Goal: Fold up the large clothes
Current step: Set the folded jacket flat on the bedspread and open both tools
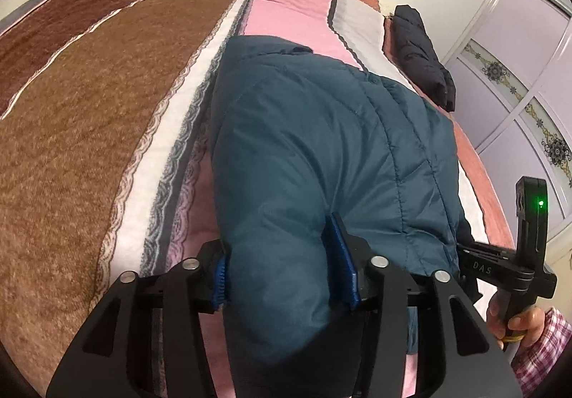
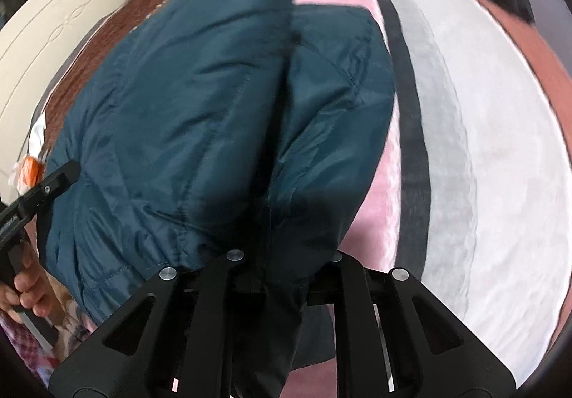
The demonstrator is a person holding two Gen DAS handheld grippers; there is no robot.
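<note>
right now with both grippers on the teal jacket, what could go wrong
1. The teal jacket is puffy and slick-looking; the left gripper pinches a thick bulge between its blue pads, so the fabric may squeeze out.
2. The right gripper has its fingertips buried under fabric, so its grip can't be checked.
3. The jacket lies near the bed edge, so a slip might drop it off the side.
</note>
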